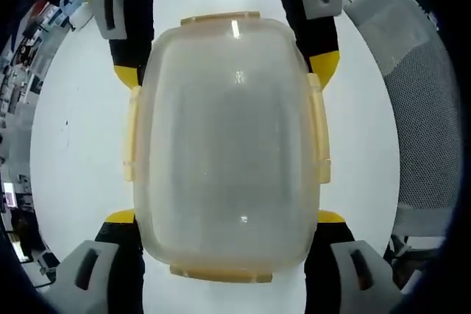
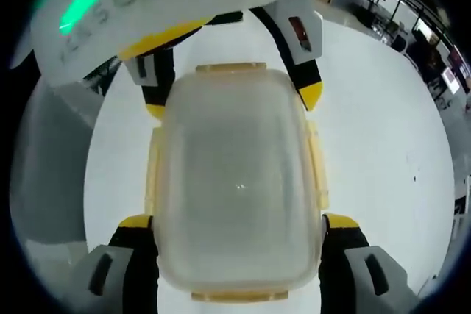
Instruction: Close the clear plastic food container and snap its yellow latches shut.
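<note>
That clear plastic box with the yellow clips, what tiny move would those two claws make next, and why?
Probably a press on one long-side clip. The clear plastic food container already has its lid seated on the white table, and both the left claw and the right claw straddle its ends, open. The yellow side latches seem to stand slightly off the wall, though whether they have clicked is unclear.
</note>
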`<state>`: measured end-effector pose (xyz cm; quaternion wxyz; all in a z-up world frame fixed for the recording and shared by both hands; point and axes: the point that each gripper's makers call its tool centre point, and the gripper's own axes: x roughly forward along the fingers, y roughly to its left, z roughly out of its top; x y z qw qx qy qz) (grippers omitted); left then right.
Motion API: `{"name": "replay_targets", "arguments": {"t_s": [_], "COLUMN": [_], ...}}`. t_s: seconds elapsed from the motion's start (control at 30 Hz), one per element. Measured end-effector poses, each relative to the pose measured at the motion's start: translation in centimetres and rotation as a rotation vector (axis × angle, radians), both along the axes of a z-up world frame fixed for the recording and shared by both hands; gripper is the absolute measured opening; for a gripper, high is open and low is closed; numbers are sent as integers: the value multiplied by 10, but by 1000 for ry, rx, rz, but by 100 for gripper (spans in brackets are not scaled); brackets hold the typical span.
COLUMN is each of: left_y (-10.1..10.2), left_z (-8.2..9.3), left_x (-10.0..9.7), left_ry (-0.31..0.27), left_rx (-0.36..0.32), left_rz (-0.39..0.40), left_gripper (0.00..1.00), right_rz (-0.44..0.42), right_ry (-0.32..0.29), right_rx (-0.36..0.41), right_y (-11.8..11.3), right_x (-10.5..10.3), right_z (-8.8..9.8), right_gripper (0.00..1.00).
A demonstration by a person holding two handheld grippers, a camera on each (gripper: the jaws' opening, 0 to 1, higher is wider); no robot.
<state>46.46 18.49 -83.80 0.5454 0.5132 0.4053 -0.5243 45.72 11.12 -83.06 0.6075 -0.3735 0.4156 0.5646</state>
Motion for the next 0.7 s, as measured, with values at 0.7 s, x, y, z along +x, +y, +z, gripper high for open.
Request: {"name": "replay_targets", "arguments": {"t_s": [0.7], "left_y": [0], "left_z": [0], "left_x": [38], "left_ry": [7], "left_rx": [-6], "left_rz": [20], "left_gripper": [93], "right_rz": [17], "right_ry": [2], "right_rx": [-10], "right_y": [0], "right_x": [38], "right_z": [0], "right_gripper": [92]}}
